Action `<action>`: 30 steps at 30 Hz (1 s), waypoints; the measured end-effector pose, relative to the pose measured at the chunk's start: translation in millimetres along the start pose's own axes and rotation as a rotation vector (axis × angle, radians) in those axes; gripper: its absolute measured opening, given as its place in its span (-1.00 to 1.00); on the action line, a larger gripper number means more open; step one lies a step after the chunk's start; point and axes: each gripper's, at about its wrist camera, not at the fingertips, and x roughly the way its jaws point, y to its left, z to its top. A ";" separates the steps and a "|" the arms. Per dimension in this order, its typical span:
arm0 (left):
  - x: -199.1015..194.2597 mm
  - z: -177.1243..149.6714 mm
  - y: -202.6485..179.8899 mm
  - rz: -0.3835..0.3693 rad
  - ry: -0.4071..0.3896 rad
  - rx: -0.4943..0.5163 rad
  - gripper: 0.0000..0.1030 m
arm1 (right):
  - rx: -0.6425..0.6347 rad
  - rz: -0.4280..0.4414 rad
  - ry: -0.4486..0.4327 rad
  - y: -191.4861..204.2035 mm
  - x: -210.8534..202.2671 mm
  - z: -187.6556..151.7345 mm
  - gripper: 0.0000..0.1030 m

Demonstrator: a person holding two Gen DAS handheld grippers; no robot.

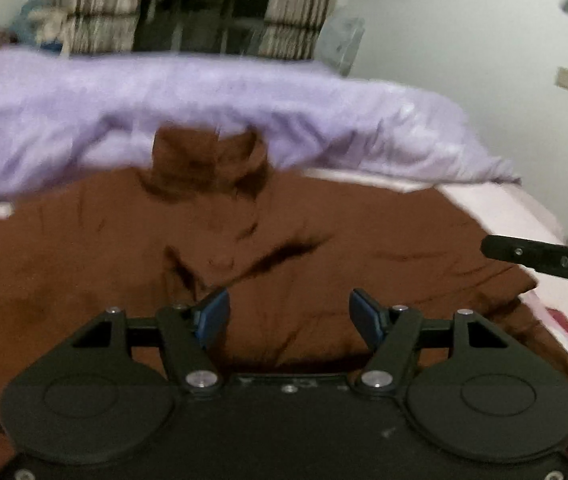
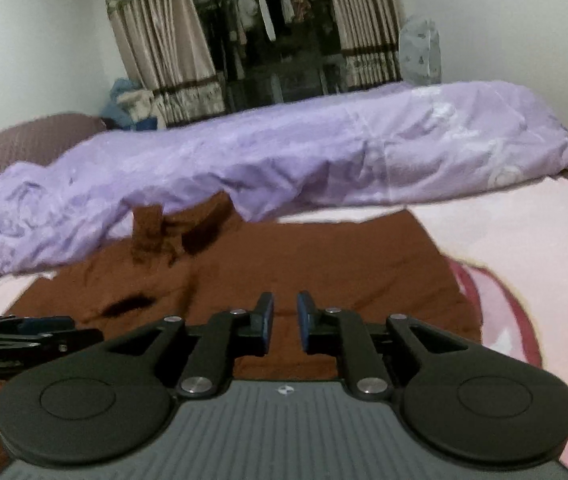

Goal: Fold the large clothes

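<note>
The left gripper (image 1: 289, 316) gapes wide and empty over the spread brown fabric garment (image 1: 323, 240). The right gripper (image 2: 285, 322), narrowly parted, grips nothing; pink bedsheet (image 2: 523, 248) lies bare beyond the garment's right edge, crumpled lilac duvet (image 2: 323, 152) bordering its far edge.

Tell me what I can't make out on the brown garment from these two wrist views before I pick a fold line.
- Brown garment, near hem: hidden in both views by the gripper bodies.
- Its far end: runs against the purple duvet; what lies underneath is hidden.
- Left side: cut off by the left-wrist frame edge.
- Seams and sleeves: motion blur in left wrist view.
- Left gripper, right gripper: open, holding nothing.
</note>
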 end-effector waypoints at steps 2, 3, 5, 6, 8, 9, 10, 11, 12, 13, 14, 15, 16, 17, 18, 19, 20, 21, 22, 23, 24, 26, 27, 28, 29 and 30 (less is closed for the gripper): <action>13.7 -3.5 5.6 0.013 0.043 -0.028 0.31 | 0.015 -0.026 0.020 -1.0 9.1 -6.3 -0.65; 18.8 -5.1 6.1 0.036 0.059 -0.024 0.31 | 0.025 -0.040 0.028 -3.5 13.3 -9.2 -0.65; 26.4 -8.9 7.0 0.063 0.072 -0.020 0.35 | 0.079 -0.049 0.073 -14.2 24.5 -15.5 -0.65; 27.2 -10.3 8.2 0.060 0.071 -0.023 0.36 | 0.111 -0.044 0.095 -20.2 29.4 -18.4 -0.65; 30.5 -10.2 11.6 0.056 0.075 -0.037 0.37 | 0.136 -0.053 0.112 -28.6 36.3 -25.9 -0.75; 31.1 -10.0 12.5 0.053 0.075 -0.039 0.37 | 0.139 -0.053 0.111 -30.9 38.2 -29.1 -0.76; 31.2 -8.9 13.2 0.053 0.077 -0.035 0.38 | 0.140 -0.049 0.113 -31.4 39.3 -31.2 -0.76; 31.2 -8.5 12.9 0.053 0.078 -0.034 0.38 | 0.145 -0.047 0.114 -31.9 39.0 -32.2 -0.76; 27.3 -9.3 13.9 0.053 0.078 -0.030 0.38 | 0.146 -0.048 0.115 -31.0 37.8 -31.5 -0.75; 20.4 -10.3 13.2 0.055 0.077 -0.024 0.37 | 0.142 -0.047 0.118 -30.3 36.2 -30.5 -0.69; 16.6 -9.7 12.6 0.059 0.078 -0.023 0.34 | 0.143 -0.043 0.121 -30.1 33.7 -28.1 -0.61; 10.3 -8.2 12.1 0.070 0.086 -0.026 0.34 | 0.153 -0.037 0.124 -30.0 27.1 -25.2 -0.57; 0.0 -7.8 12.6 0.078 0.093 -0.034 0.34 | 0.163 -0.031 0.123 -31.5 20.4 -22.0 -0.47; -13.1 -8.8 12.8 0.076 0.087 -0.036 0.34 | 0.170 -0.018 0.107 -33.0 7.5 -18.9 -0.34; -30.3 -11.7 13.4 0.073 0.070 -0.030 0.34 | 0.167 -0.001 0.084 -34.5 -4.7 -16.5 -0.26; -46.7 -15.8 14.1 0.078 0.054 -0.022 0.34 | 0.157 0.015 0.061 -36.7 -21.1 -15.9 -0.06; -64.5 -21.7 16.2 0.088 0.041 -0.016 0.34 | 0.146 0.026 0.045 -40.5 -37.4 -16.0 0.09; -83.5 -30.2 20.6 0.095 0.031 -0.016 0.34 | 0.138 0.029 0.037 -44.3 -53.0 -18.0 0.12; -101.8 -39.8 26.4 0.101 0.023 -0.025 0.34 | 0.131 0.029 0.033 -50.4 -71.7 -23.1 0.13; -120.7 -51.0 33.7 0.110 0.016 -0.040 0.34 | 0.127 0.031 0.033 -56.9 -87.2 -29.1 0.13; -140.6 -64.4 42.7 0.125 0.011 -0.060 0.34 | 0.129 0.033 0.037 -64.8 -103.0 -36.5 0.13; -178.4 -93.4 63.7 0.170 0.008 -0.113 0.34 | 0.139 0.035 0.050 -84.1 -133.0 -53.9 0.14; -194.3 -106.2 73.5 0.196 0.010 -0.141 0.34 | 0.149 0.031 0.058 -93.3 -145.8 -62.9 0.14; -210.4 -120.0 84.4 0.226 0.009 -0.174 0.34 | 0.162 0.019 0.069 -103.5 -159.3 -73.4 0.14; -225.8 -133.2 95.4 0.256 0.008 -0.208 0.34 | 0.172 0.009 0.079 -112.2 -168.5 -82.4 0.14; -240.7 -146.6 106.3 0.289 0.008 -0.248 0.34 | 0.184 0.001 0.091 -120.8 -176.5 -92.2 0.14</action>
